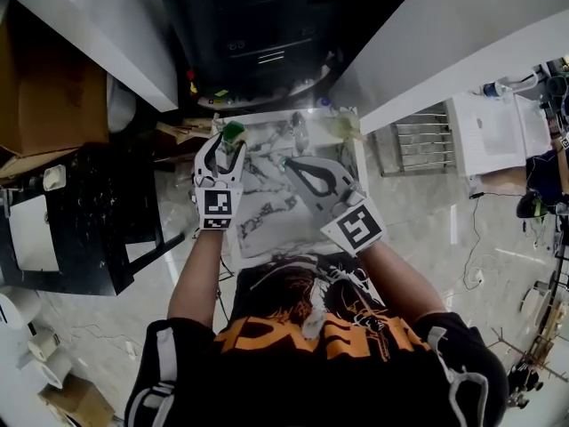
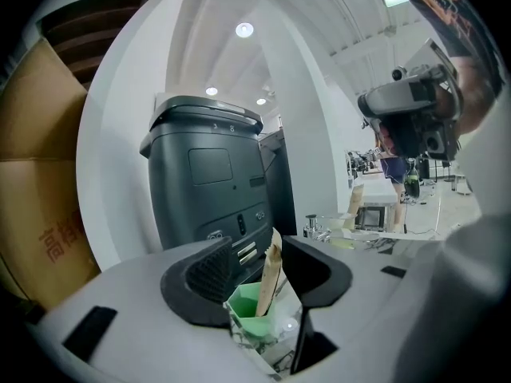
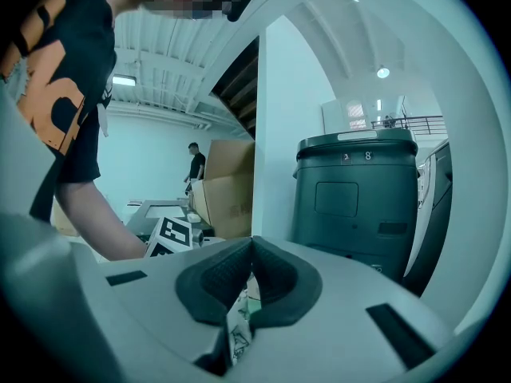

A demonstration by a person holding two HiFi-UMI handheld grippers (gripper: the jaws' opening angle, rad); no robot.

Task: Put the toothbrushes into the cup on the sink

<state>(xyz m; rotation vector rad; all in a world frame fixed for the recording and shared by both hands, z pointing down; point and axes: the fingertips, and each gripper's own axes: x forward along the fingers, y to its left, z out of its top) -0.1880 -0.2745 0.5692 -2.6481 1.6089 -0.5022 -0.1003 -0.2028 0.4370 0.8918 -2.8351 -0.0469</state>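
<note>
Starting with the head view: a person in a black shirt with orange print holds both tools over a marble-patterned bench (image 1: 267, 212). The left tool (image 1: 226, 146) sits at the bench's far left corner, its tips right at a green cup (image 1: 233, 131). The right tool (image 1: 293, 165) is near mid-bench, pointing toward the left one but well clear of the cup. Each tool carries a marker cube, left (image 1: 216, 207) and right (image 1: 356, 227). A dark grey machine (image 1: 253, 34) stands beyond the bench.

Left gripper view: the left tool (image 2: 257, 263) is released, with its jaws wide apart. The green cup (image 2: 254, 309) stands low between them, and neither pad touches it. One toothbrush (image 2: 271, 274) with a pale wooden-looking handle stands in the cup. It leans slightly right, and its top rises up through the gap between the jaws without touching either pad. The dark grey machine (image 2: 207, 174) is straight ahead, and a cardboard box (image 2: 40, 174) is on the left.

Right gripper view: the right tool (image 3: 251, 270) is clenched, pads together with nothing between them. A strip of the marble-patterned bench (image 3: 238, 329) shows below the jaws. The left tool's marker cube (image 3: 169, 236) is visible at left beside the person's forearm (image 3: 96, 214). Behind it are a cardboard box (image 3: 227, 190) and the dark grey machine (image 3: 355, 198). A second person (image 3: 194, 162) stands far back; no further detail can be made out.
</note>
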